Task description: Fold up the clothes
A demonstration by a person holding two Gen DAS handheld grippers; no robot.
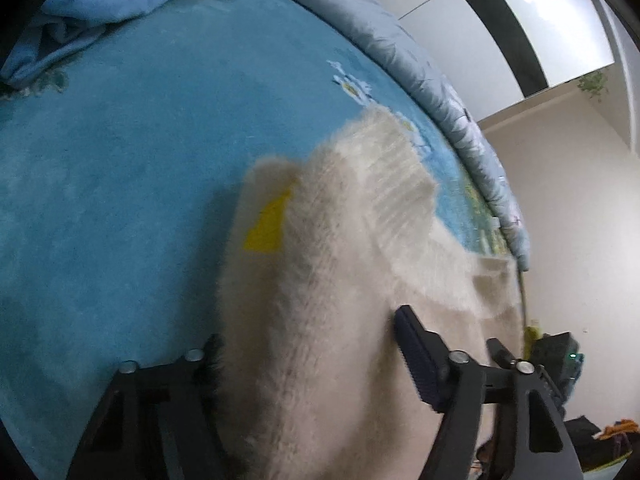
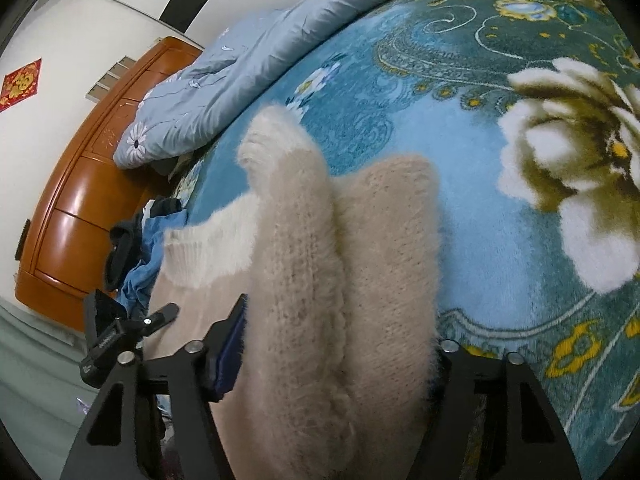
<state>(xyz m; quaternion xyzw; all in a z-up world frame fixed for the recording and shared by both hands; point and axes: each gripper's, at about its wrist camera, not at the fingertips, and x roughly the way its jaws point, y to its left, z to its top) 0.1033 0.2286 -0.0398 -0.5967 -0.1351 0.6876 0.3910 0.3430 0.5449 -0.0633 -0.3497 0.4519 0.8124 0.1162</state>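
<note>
The fuzzy cream sweater (image 1: 320, 280) lies bunched on the blue floral blanket (image 1: 120, 160) covering the bed. The left gripper (image 1: 308, 360) and the right gripper (image 2: 340, 352) each grasp a thick fold of it between their 2 fingers, jaws spread wide around the knit.
</note>
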